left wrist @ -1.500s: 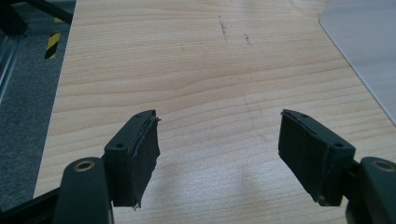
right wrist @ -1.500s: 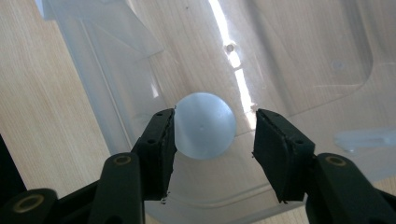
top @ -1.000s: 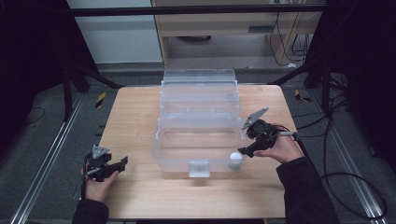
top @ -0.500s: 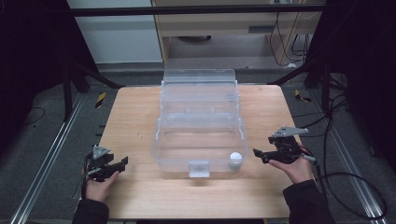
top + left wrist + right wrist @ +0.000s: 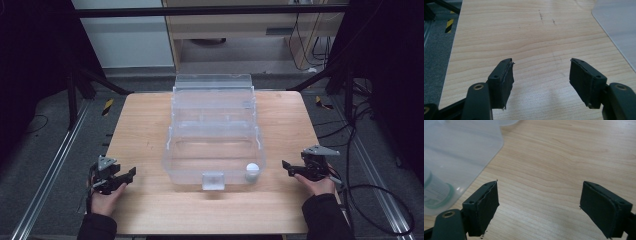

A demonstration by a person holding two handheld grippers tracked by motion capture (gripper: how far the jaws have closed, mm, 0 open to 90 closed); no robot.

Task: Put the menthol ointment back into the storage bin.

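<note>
My right gripper (image 5: 292,169) rests low at the right edge of the light wooden table (image 5: 145,120), just beside the clear plastic storage box (image 5: 215,145) with its lid tipped up at the back. Its jaws have just been opening and now stand wide, with nothing between them but bare wood grain; in the right gripper view (image 5: 539,207) the two black rubber pads (image 5: 487,206) are far apart and the table shows plainly in the gap.

The small white round bottle (image 5: 252,171) stands upright inside the box, in its near right corner, close against the front wall. In the right gripper view the same bottle (image 5: 435,191) appears through the cloudy wall of the box (image 5: 461,147), off to the left of my left-hand jaw; it has a white body and a green band near its bottom. I am not touching it, and the box wall lies between us.

My left gripper (image 5: 122,176) sits at the near left corner of the table, well apart from the box. Its jaws are also spread wide and empty; in the left gripper view (image 5: 541,82) only wood lies between the pads (image 5: 505,82), and a rounded corner of the box (image 5: 619,27) shows at the upper right.
</note>
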